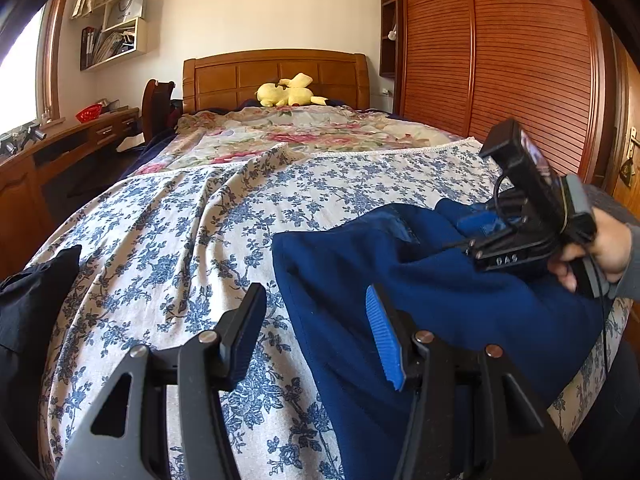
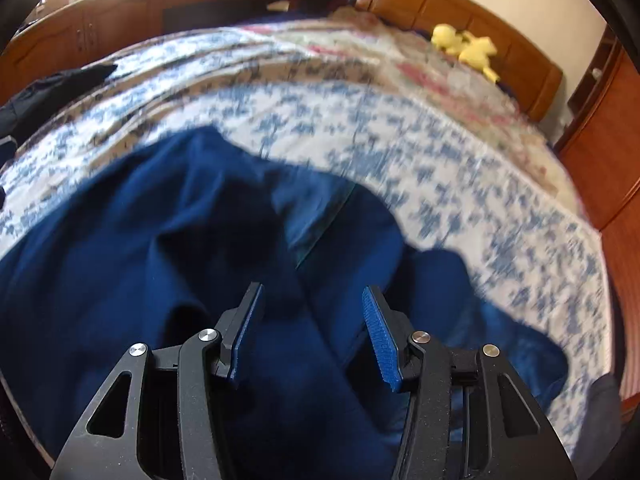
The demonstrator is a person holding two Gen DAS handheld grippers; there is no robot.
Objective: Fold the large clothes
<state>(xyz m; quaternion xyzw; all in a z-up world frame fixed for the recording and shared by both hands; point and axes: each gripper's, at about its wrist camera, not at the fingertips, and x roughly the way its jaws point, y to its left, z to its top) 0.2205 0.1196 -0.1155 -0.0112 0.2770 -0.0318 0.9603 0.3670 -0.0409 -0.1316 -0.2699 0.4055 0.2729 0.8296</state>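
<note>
Blur is smearing the right wrist view, where the right gripper (image 2: 312, 332) is hovering with jaws apart above one dark blue fleece garment (image 1: 400, 280) lying on the blue-flowered bedspread (image 1: 180, 240), while the left gripper (image 1: 316, 332) is gaping empty, one yellow plush toy (image 1: 288, 94) sitting by the wooden headboard (image 1: 276, 76).

Matt blue cloth garment (image 1: 420, 280); glossy wooden headboard (image 1: 276, 76).

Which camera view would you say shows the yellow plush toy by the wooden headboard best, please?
The left wrist view: the yellow plush toy lies sharp and near centre against the wooden headboard. The right wrist view shows it blurred near the frame's upper right.
</note>
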